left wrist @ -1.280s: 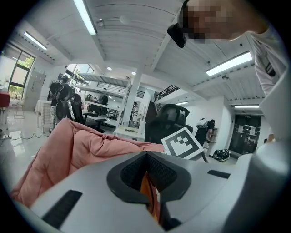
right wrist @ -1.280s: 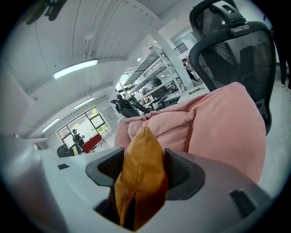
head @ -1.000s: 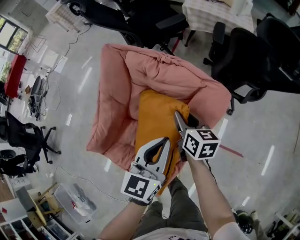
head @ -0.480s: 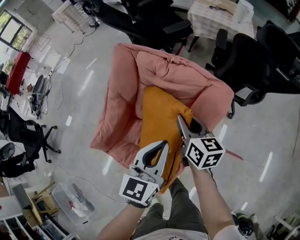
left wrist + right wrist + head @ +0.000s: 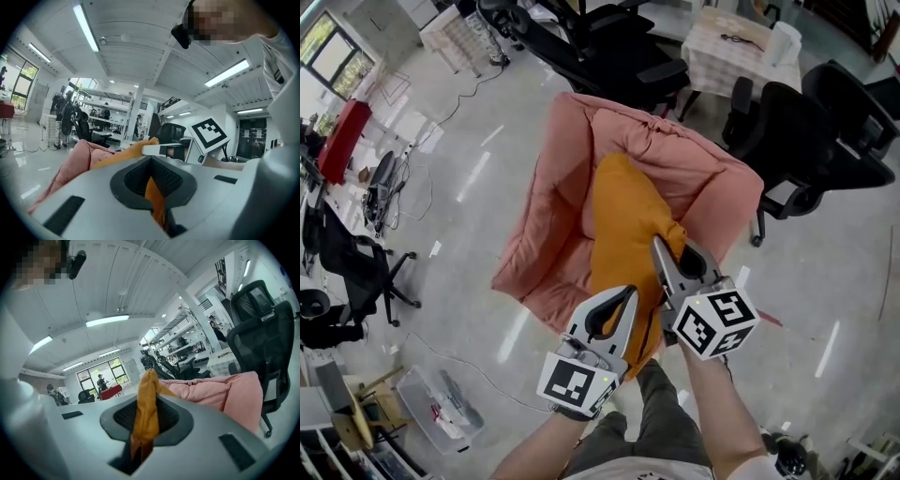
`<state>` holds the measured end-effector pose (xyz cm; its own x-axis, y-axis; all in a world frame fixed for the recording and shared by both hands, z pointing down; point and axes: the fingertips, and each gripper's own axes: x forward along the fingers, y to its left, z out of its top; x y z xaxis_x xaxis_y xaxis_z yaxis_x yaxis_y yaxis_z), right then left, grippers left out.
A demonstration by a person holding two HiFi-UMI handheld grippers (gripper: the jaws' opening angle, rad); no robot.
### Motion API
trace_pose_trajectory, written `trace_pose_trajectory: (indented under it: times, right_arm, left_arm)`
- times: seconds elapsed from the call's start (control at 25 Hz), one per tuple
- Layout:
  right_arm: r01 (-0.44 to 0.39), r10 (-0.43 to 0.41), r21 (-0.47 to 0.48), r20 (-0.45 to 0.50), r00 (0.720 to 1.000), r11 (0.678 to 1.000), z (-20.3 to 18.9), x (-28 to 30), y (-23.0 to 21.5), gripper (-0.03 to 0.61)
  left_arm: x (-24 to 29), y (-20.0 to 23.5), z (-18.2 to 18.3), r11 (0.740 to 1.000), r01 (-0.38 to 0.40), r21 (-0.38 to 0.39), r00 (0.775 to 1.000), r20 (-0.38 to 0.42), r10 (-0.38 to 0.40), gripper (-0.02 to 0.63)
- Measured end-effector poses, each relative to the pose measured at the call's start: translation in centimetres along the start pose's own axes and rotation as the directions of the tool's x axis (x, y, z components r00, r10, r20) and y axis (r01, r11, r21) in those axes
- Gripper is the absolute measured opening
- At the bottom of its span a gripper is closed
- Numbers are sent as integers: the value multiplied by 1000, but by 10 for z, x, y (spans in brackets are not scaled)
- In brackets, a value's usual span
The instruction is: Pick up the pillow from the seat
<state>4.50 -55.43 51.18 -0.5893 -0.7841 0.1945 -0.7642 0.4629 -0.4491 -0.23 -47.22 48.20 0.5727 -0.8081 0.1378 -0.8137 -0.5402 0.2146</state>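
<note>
An orange pillow (image 5: 626,225) stands tilted up out of a pink cushioned seat (image 5: 546,246), its far end raised against the backrest. My left gripper (image 5: 625,292) is shut on the pillow's near edge, and orange cloth (image 5: 154,197) fills the gap between its pads. My right gripper (image 5: 659,246) holds the near right corner of the pillow. Its jaws are closing, with a fold of the orange pillow (image 5: 146,408) pinched between them. The pink seat (image 5: 225,392) shows behind the fold in the right gripper view.
Black office chairs (image 5: 825,122) stand close to the right of the seat, with more (image 5: 609,56) behind it. A cloth-covered table (image 5: 736,42) is at the back. On the floor at left lie a plastic box (image 5: 441,408), cables and another chair (image 5: 347,272).
The pillow has come up from lying on the seat to standing more upright, lifted by both grippers. Both grippers have moved slightly forward and up with it.
</note>
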Motion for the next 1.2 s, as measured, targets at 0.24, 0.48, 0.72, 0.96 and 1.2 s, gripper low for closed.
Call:
trace_pose_trajectory:
  times: [0.24, 0.48, 0.72, 0.96, 1.2]
  right_arm:
    - [-8, 13, -91, 55, 998, 996, 29, -39, 57, 67]
    - [-1, 22, -197, 104, 994, 980, 67, -82, 119, 67]
    - [22, 18, -259, 150, 988, 966, 98, -133, 170, 67]
    - [24, 29, -286, 180, 983, 958, 114, -181, 241, 67]
    - [-11, 69, -288, 195, 978, 957, 115, -229, 296, 67]
  left_arm:
    - [-53, -19, 28, 1000, 3, 7, 1000, 29, -3, 9]
    - [-110, -44, 69, 999, 24, 28, 997, 67, -26, 9]
    - [-163, -79, 112, 995, 79, 65, 989, 117, -86, 9]
    - [-227, -106, 148, 987, 135, 86, 978, 149, -146, 9]
    - [-280, -130, 173, 983, 147, 114, 970, 180, -166, 9]
